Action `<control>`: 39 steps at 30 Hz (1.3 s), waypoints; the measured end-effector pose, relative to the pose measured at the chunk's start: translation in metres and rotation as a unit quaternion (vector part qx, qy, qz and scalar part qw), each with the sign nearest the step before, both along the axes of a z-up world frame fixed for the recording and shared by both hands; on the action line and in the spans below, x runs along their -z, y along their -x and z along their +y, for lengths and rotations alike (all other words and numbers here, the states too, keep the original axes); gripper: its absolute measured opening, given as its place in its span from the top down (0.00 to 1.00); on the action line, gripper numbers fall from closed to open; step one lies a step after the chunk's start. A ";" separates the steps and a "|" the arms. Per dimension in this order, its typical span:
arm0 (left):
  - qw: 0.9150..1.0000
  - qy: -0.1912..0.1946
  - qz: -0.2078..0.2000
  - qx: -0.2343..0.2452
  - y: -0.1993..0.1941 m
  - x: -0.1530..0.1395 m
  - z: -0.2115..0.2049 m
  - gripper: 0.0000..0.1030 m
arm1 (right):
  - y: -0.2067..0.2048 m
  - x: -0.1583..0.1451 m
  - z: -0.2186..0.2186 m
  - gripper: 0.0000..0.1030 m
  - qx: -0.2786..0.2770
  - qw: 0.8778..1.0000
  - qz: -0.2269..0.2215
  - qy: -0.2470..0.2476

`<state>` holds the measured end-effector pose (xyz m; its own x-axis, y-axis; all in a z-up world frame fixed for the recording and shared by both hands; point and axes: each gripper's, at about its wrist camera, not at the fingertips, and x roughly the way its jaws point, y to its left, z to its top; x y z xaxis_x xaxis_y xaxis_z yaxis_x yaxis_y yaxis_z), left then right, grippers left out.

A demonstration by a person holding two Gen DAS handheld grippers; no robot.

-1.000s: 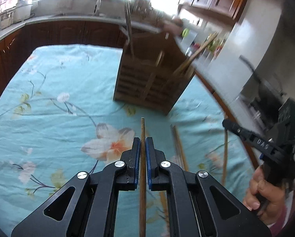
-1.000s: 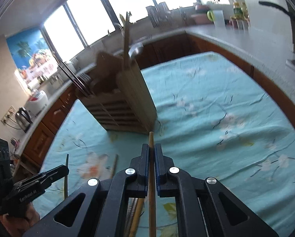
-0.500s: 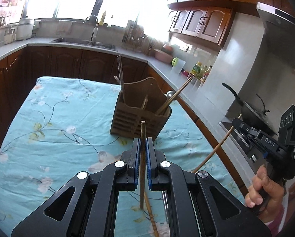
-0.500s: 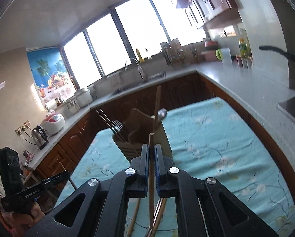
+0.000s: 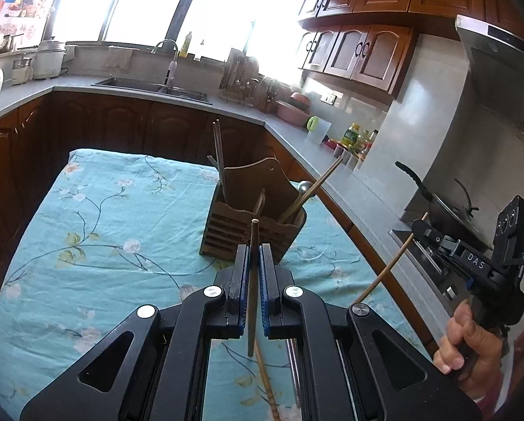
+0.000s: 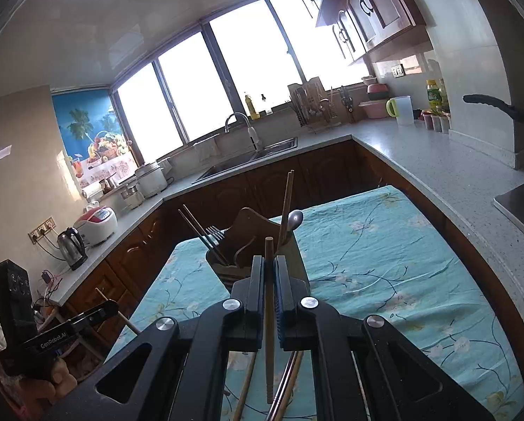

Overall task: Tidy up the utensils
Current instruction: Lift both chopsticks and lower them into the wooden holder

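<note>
**Both grippers hold a chopstick above the table**

The left gripper (image 5: pixel 254 270) has its blue-padded jaws closed almost fully on a dark wooden chopstick (image 5: pixel 252 280), which stands nearly upright between the pads, its tip rising above them and its lower end hanging free over the table. The right gripper (image 6: pixel 269 280) is clamped just as narrowly on a paler wooden chopstick (image 6: pixel 269 315), held the same way, one end above the fingers and the other below.

Both grippers are raised over the near edge of a table covered with a turquoise flowered cloth (image 5: pixel 104 217). A wooden utensil holder (image 5: pixel 251 224) stands on the cloth towards the far right part of the table, beyond both grippers. In it, a pair of dark chopsticks (image 5: pixel 219 154) leans in the left compartment beside a fork (image 6: pixel 215 233), and a wooden chopstick pair (image 6: pixel 286 203) and a spoon (image 6: pixel 294 218) lean in the right one.

More utensils lie loose on the cloth at the near edge, under the grippers: a wooden chopstick (image 5: pixel 267 386) and a metal one (image 5: pixel 293 368).

In the left view the right gripper appears at the right, with a hand (image 5: pixel 467 354) on its grip.
</note>
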<state>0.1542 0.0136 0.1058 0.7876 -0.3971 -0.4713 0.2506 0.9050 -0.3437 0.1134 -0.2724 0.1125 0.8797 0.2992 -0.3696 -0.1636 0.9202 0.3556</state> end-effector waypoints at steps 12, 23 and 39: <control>1.000 0.005 -0.025 -0.011 -0.014 -0.017 0.005 0.96 | -0.013 -0.012 0.005 0.95 0.001 1.000 -0.019 0.004; 0.995 0.015 -0.094 -0.040 -0.052 -0.072 0.009 0.96 | -0.047 -0.055 0.005 0.95 0.025 0.996 -0.085 -0.003; 0.986 0.018 -0.142 -0.084 -0.132 -0.082 -0.001 0.96 | -0.114 -0.056 0.009 0.95 0.045 0.990 -0.135 -0.003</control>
